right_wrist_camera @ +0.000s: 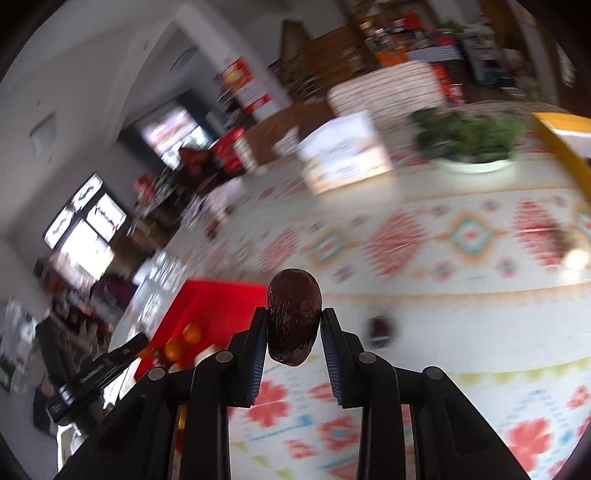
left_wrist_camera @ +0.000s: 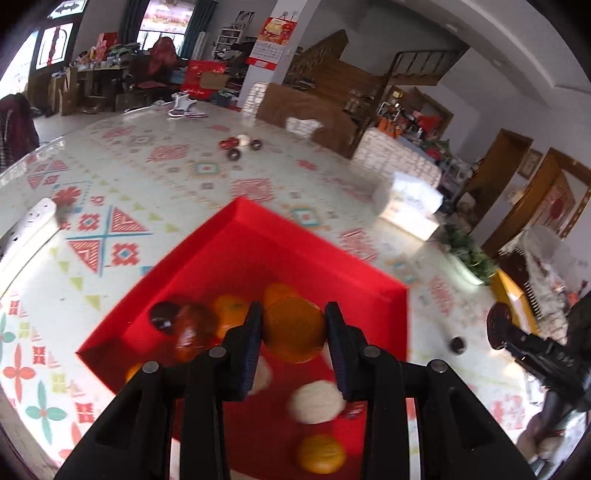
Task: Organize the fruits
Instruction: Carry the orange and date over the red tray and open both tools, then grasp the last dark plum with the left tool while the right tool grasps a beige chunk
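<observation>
A cluttered home living room: patterned tablecloth [left_wrist_camera: 155, 173], wooden staircase [left_wrist_camera: 417, 62], wall calendar [left_wrist_camera: 271, 42], curtained window [left_wrist_camera: 162, 22]

A tray [left_wrist_camera: 236, 236] sits on the worktop [left_wrist_camera: 155, 173] with several oranges [left_wrist_camera: 321, 453] and other fruits inside it. The left hand-held gripper [left_wrist_camera: 293, 332] holds an orange [left_wrist_camera: 293, 330] above the tray. To the tray's right, the right hand-held gripper [right_wrist_camera: 293, 325] holds a date [right_wrist_camera: 293, 317] over the worktop, another date [right_wrist_camera: 378, 330] lying on the surface just beyond. A potted plant [right_wrist_camera: 469, 136] and a box [right_wrist_camera: 343, 155] stand along the far edge.
</observation>
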`<state>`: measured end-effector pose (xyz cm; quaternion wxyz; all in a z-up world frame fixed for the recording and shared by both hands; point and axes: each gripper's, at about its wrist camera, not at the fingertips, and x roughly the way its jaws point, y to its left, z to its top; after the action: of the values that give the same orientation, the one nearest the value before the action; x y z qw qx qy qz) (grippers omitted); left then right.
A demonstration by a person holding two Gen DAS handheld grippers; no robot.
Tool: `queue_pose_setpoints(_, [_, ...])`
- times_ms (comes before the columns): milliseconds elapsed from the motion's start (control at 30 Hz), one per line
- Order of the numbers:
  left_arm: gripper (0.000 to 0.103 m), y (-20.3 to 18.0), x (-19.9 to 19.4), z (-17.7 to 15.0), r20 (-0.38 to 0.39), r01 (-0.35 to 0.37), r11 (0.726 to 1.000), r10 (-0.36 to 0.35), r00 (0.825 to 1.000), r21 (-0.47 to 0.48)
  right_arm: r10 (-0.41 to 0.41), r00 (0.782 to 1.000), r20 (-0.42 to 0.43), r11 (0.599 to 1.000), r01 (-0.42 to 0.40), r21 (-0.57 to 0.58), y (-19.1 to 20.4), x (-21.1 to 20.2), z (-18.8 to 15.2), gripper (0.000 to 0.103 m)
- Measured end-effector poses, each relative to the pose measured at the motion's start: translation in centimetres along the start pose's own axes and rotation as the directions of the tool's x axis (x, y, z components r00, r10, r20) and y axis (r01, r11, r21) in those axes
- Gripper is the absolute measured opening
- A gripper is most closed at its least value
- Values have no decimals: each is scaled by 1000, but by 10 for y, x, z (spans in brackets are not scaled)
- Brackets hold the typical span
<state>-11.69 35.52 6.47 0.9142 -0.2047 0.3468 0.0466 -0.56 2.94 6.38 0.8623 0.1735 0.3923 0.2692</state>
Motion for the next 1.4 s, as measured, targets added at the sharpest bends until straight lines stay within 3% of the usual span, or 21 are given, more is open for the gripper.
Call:
queue_pose_setpoints(267, [33,7,21,-5,-29,8,999,-7,1000,36,-8,989,-145,992,-10,-125,67,81,-9,32])
queue_pose_setpoints(600, [35,12,32,-3,-44,35,999,-34,998,35,-65,973,-223,979,20,-201,93,133,-16,32])
queue_pose_setpoints(733, [54,13,26,-1,-25,39,999,-39,999,24,-78,973,-215,980,35,-197,95,136,-15,34])
queue_pose_setpoints(867, [61,14,16,1,-6,51,999,-51,999,8,-68,977,-204,985,33,-172,90,128,-13,47])
queue_pose_setpoints(1033, [80,9,-2,1,30,116,993,-115,993,-23,-57,984,-166,988,32,-149,86,107,-10,47])
queue_pose_setpoints(1167, [84,-2,-17,0,52,144,989,-143,988,-20,-65,991,-118,989,48,-139,80,81,-10,52])
queue_pose_setpoints(1400, [84,-40,-36,-11,24,187,982,-188,982,35,-99,993,-63,992,94,-87,51,39,-18,54])
